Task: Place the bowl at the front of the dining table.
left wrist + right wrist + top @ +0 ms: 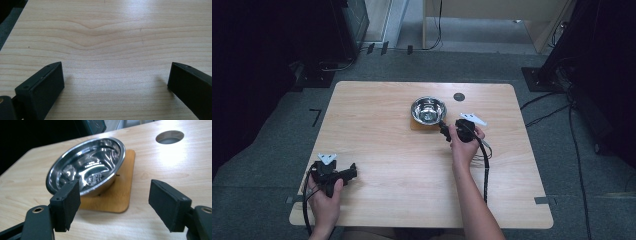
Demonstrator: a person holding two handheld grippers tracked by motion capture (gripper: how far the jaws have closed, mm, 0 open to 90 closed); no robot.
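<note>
In the high view a steel bowl (428,110) sits on a small square wooden mat (415,123) just above the centre of the frame, on the light wooden table (387,150). A dark round hole (459,96) in the tabletop lies just right of the bowl, a little higher. The right gripper (445,131), held in the right hand (466,142), points up-left toward the bowl, its tips just beside the mat's lower right corner. In the right gripper view its jaws stand wide apart with nothing between them; the left jaw overlaps the bowl's near rim in the picture, though whether it touches is hard to say.

The left gripper (352,172) lies in the lower left of the high view, held by the left hand (328,197), well apart from the bowl. In the left gripper view its jaws are spread wide over bare wood grain, holding nothing.
</note>
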